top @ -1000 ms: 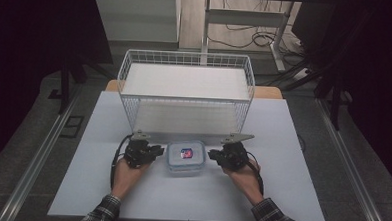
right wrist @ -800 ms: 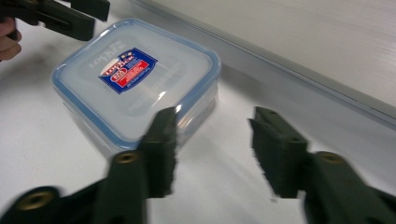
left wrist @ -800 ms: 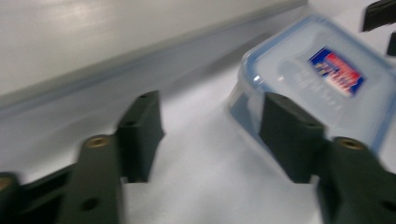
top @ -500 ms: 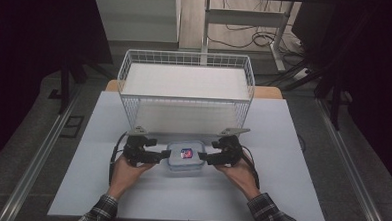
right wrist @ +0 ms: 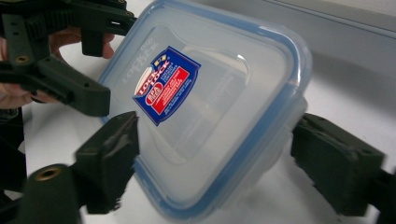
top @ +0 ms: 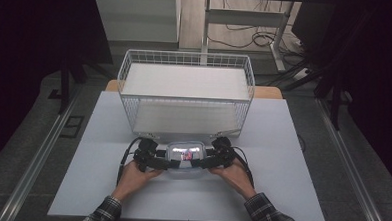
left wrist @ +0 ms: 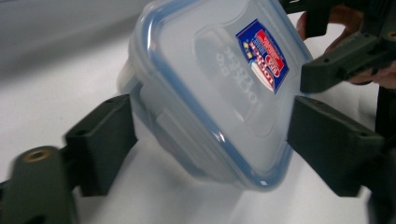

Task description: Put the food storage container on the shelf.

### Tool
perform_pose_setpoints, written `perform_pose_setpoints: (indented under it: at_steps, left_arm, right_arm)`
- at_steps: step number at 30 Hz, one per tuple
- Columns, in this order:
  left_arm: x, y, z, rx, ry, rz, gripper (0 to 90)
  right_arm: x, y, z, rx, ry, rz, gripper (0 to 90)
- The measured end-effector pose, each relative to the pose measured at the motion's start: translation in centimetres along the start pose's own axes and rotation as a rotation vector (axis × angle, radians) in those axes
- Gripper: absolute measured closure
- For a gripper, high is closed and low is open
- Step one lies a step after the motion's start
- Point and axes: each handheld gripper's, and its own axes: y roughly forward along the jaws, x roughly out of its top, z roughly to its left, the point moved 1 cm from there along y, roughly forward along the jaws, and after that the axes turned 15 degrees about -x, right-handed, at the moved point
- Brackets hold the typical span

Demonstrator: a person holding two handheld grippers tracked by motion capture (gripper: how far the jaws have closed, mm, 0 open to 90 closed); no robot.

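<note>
A clear plastic food container [top: 184, 159] with a blue-rimmed snap lid is seen near the front edge of the white table [top: 290, 194], midway between its left and right edges and just in front of a white wire basket [top: 186, 92]. It is approached from both ends: the left gripper [top: 167, 163] and the right gripper [top: 199, 163] are each set with jaws spread wide about an end of the box. In the left gripper view the container [left wrist: 219, 93] sits between the two black jaws with a gap visible on each side; the same is shown in the right gripper view, where the container [right wrist: 205, 107] is bracketed but not clamped. Whether any jaw pad already touches the wall cannot be told. The lid is smooth, glossy and rounded at its corners, and a red and blue label [right wrist: 166, 86] is stuck on top; the body is translucent and looks thin-walled. The jaws are matte black blocks with flat faces. A slip is judged the main risk: slick plastic and rounded corners give the flat pads little bite, and unequal closing of the two grippers could twist or skid the light box across the smooth tabletop, or push it against the basket. Hard squeezing might also bow the walls or spring a lid flap.
</note>
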Motion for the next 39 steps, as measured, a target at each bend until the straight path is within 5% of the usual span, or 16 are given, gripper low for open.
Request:
perform_pose_setpoints:
  at_steps: [5,13,20,31,39]
  left_arm:
    - [-0.5,-0.7,-0.5,-0.007,-0.001,-0.020,33.1]
    - [-1.6,-2.1,0.0,-0.121,-0.017,-0.082,54.4]
    - [-1.7,-2.3,0.3,-0.152,-0.004,-0.100,57.1]
    - [-1.4,-3.0,0.6,-0.209,-0.045,-0.156,57.7]
    - [0.2,-4.3,-1.1,-0.181,0.020,-0.162,57.7]
  right_arm:
    - [-0.7,-1.2,-0.4,0.005,0.020,-0.011,32.5]
    - [-1.8,-2.6,-1.0,0.077,0.042,-0.033,51.3]
    - [-2.2,-2.7,-1.6,0.133,0.085,-0.054,55.7]
    - [-1.9,-3.4,-1.8,0.169,0.102,-0.092,58.7]
    - [-0.7,-5.0,-1.3,0.180,0.099,-0.145,59.0]
